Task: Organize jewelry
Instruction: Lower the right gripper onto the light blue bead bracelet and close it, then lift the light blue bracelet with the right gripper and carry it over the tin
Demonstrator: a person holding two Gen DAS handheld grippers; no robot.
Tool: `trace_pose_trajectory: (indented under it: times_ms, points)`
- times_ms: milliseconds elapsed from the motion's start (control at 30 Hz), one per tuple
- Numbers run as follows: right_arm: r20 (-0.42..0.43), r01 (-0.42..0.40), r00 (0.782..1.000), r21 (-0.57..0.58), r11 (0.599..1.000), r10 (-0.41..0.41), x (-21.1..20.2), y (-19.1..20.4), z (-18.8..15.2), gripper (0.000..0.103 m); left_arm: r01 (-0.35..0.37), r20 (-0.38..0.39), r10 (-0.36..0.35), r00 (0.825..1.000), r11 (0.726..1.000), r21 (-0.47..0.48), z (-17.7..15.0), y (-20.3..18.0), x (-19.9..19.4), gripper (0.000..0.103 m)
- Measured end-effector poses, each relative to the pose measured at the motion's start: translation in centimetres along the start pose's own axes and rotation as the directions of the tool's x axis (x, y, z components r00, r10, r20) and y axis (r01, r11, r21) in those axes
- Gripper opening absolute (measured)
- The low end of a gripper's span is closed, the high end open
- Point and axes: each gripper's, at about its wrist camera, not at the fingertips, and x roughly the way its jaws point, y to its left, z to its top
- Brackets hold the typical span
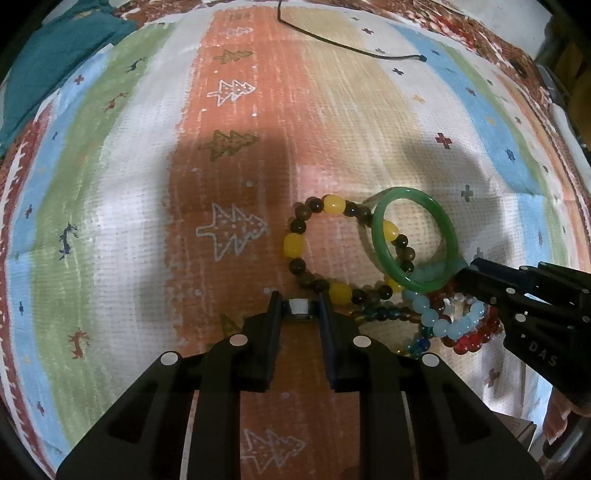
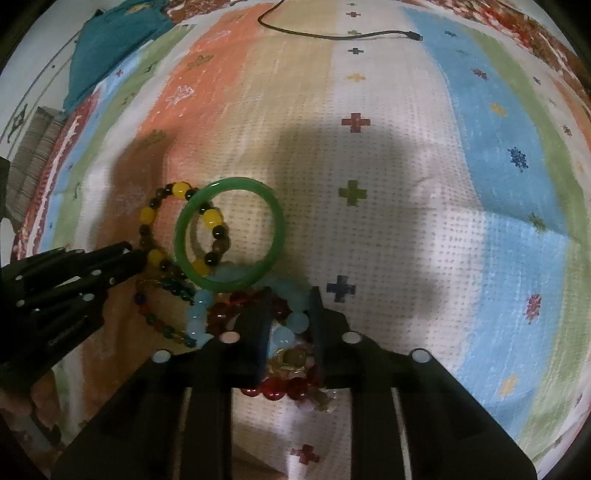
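Note:
Several bracelets lie heaped on a striped cloth [image 1: 110, 184]. My left gripper [image 1: 300, 301] is shut on a small white ring-like piece [image 1: 298, 307] at the edge of a brown and yellow bead bracelet [image 1: 295, 243]. A green bangle [image 1: 448, 236] rests over that bracelet. My right gripper [image 2: 290, 295] points down into the heap, its jaws closed on a light blue bead bracelet [image 2: 301, 321]. Red beads [image 2: 284, 387] and a gold piece [image 2: 291, 358] lie under it. In the left wrist view the right gripper [image 1: 467, 267] comes in from the right, just below the bangle.
A black cable [image 2: 332, 35] runs across the far side of the cloth. A teal cloth [image 2: 110, 48] is bunched at the far left. A dark green and amber bead strand [image 2: 173, 288] lies between the two grippers. A person's hand [image 2: 18, 402] shows at the lower left.

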Motion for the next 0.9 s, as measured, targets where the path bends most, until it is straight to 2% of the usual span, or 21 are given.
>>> trace_pose_trajectory:
  times_ms: [33,67,400,900]
  points:
    - [0.005,0.014,1.000,-0.013,1.000,-0.014,-0.1,0.3,0.0,0.017,0.000,0.001,0.000,1.000,1.000,-0.002,-0.1,0.1,-0.1,0.019]
    - [0.011,0.018,1.000,-0.018,1.000,-0.018,-0.2,0.5,0.0,0.012,0.000,0.002,0.000,1.000,1.000,-0.001,0.0,0.1,-0.2,0.019]
    - [0.034,0.047,0.998,-0.017,0.999,-0.047,-1.9,-0.3,-0.5,0.012,-0.027,0.033,0.027,0.999,0.999,0.025,-0.1,-0.1,-2.2,0.019]
    - [0.185,0.086,0.979,0.014,0.996,-0.087,-8.6,-1.3,-2.1,0.012,-0.039,0.111,0.032,0.993,0.998,0.054,-2.1,-1.4,-6.2,0.019]
